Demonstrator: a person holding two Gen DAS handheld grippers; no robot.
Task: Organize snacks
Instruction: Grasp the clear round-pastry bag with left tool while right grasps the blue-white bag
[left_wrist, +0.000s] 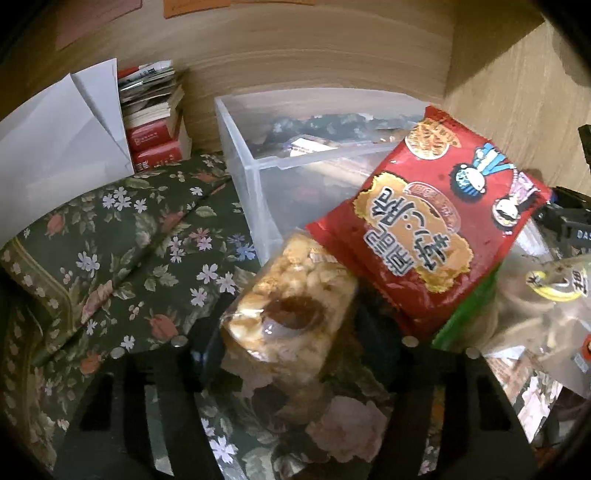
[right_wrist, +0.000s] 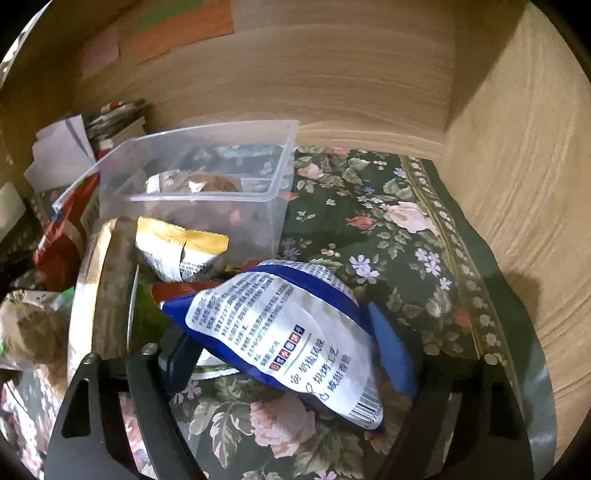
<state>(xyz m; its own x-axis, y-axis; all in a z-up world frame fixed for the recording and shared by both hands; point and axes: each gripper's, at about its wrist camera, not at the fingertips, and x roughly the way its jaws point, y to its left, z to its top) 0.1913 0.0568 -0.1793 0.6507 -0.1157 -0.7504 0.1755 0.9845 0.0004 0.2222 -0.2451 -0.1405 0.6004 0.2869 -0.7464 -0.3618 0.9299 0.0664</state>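
Two handheld grippers work over a pile of snack packets on a floral cloth (left_wrist: 129, 258).

Left wrist view: the left gripper (left_wrist: 295, 339) sits at the bottom centre, half closed around a clear-wrapped nut cake (left_wrist: 291, 295). Its blue pads meet both long edges of the wrapper, so it appears to be pinching the packet, probably to carry it off. The cake's far end tucks under a red snack packet (left_wrist: 424, 229), right of centre, which leans across the heap and may slide once its support goes. A green packet edge (left_wrist: 461, 314) peeks out beneath the red one.

Right wrist view: the right gripper (right_wrist: 284, 350), at the bottom centre, is partly closed on a blue-and-white packet (right_wrist: 280, 325) lying printed back up. The pads touch its two sides and the wrapper bulges between them, which reads as a grip. Just above and left lies a gold-and-white packet (right_wrist: 177, 251), resting against the bin.

Further out, a clear plastic bin (right_wrist: 207, 199) stands at the upper centre of both views, open-topped, with a few wrapped snacks (right_wrist: 207, 184) already inside; it is likely where the packets belong. Beyond it, stacked books (left_wrist: 155, 122) and white paper (left_wrist: 55, 129) fill the upper left, backed by wood panelling (left_wrist: 295, 55).
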